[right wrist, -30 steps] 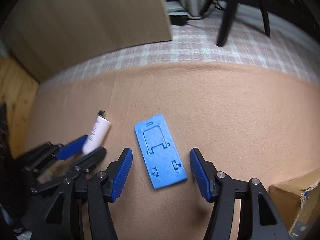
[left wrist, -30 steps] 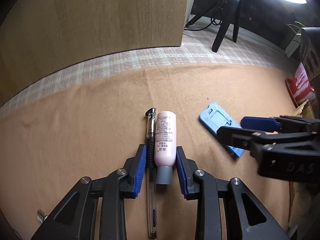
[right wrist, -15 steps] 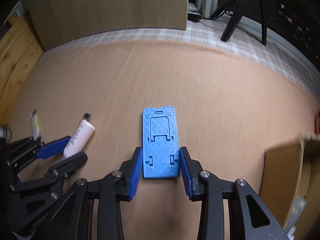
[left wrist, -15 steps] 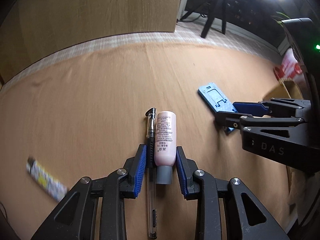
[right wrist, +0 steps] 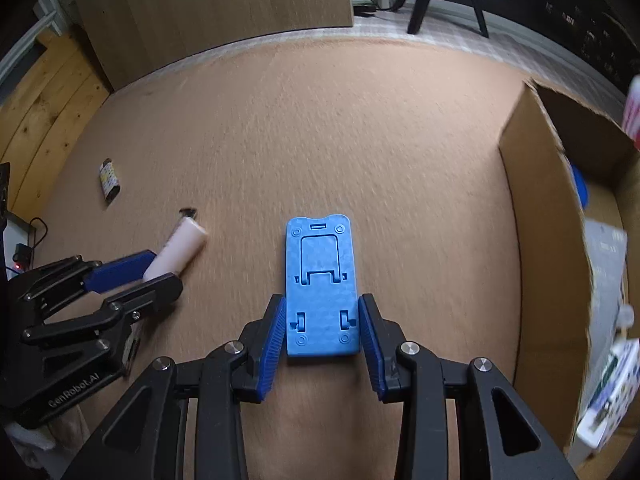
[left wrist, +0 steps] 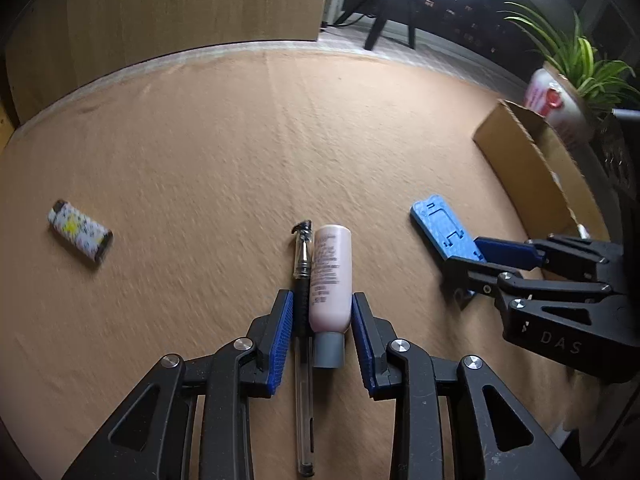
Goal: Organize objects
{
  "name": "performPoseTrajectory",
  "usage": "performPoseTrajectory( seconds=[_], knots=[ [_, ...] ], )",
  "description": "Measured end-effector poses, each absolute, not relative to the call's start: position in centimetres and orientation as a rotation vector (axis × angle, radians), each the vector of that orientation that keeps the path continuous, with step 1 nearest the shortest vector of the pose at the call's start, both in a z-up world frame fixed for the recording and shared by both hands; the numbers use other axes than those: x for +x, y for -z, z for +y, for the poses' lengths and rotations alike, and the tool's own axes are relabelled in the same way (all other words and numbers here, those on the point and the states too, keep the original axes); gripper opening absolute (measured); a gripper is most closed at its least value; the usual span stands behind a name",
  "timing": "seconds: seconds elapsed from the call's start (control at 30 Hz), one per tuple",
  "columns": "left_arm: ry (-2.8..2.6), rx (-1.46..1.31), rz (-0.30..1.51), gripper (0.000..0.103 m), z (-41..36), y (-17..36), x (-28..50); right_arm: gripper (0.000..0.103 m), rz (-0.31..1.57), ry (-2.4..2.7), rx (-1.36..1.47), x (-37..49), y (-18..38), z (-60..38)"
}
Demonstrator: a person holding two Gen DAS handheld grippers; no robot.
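left hand-held gripper [left wrist: 320, 312] clamps a pen [left wrist: 303, 264] and pink tube [left wrist: 331, 276]; right hand-held gripper [right wrist: 322, 320] clamps a blue stand [right wrist: 320, 272].

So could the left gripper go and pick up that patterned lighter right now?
Probably not yet: the left gripper is shut on a pen and a pink bottle. The path to the lighter looks clear, though.

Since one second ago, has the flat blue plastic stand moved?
Yes. The flat blue plastic stand, clamped in the right gripper, now sits closer to the open cardboard box.
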State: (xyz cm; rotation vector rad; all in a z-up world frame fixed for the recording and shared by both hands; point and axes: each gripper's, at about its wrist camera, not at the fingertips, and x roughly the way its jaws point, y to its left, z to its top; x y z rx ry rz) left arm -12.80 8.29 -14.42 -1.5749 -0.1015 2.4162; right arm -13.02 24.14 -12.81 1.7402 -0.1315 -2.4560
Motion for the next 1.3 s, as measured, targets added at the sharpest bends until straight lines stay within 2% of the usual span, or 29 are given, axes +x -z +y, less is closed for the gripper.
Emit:
performPoseTrajectory(
  seconds=[0.07,0.13,0.23,0.43,0.47,0.63,0.97,1.3],
  knots=[
    [-2.420,-1.573,-0.106,0.052,8.2,14.2,-12.3,0.033,-0.121,2.469,1.751,-12.4,12.8,24.4],
    [-2.443,-1.544,-0.128,0.058,7.7,13.6,-11.5,0.035,-0.125,2.493,1.753,-11.6,12.5,24.5],
    [-2.453,-1.525,-0.149,0.058,7.1,12.9,-10.9,0.055,-0.168,2.500,1.762,-11.0,12.3,25.2],
    [-2.436,-1.485,-0.150,0.056,7.4,12.2,-10.6,0.056,-0.342,2.489,1.713,-9.6,11.7,26.8],
    [-2.426,-1.481,-0.147,0.052,7.6,12.2,-10.7,0.056,-0.361,2.484,1.710,-9.5,11.7,27.0],
    [-2.386,-1.498,-0.136,0.044,9.0,13.1,-11.7,0.056,-0.410,2.484,1.697,-9.0,11.3,27.5],
    [-2.299,-1.505,-0.170,0.042,10.9,14.0,-12.2,0.056,-0.424,2.489,1.699,-8.8,11.3,28.3],
    [-2.419,-1.510,-0.076,0.042,8.7,12.4,-10.4,0.055,-0.275,2.485,1.730,-10.6,11.9,27.2]
  ],
)
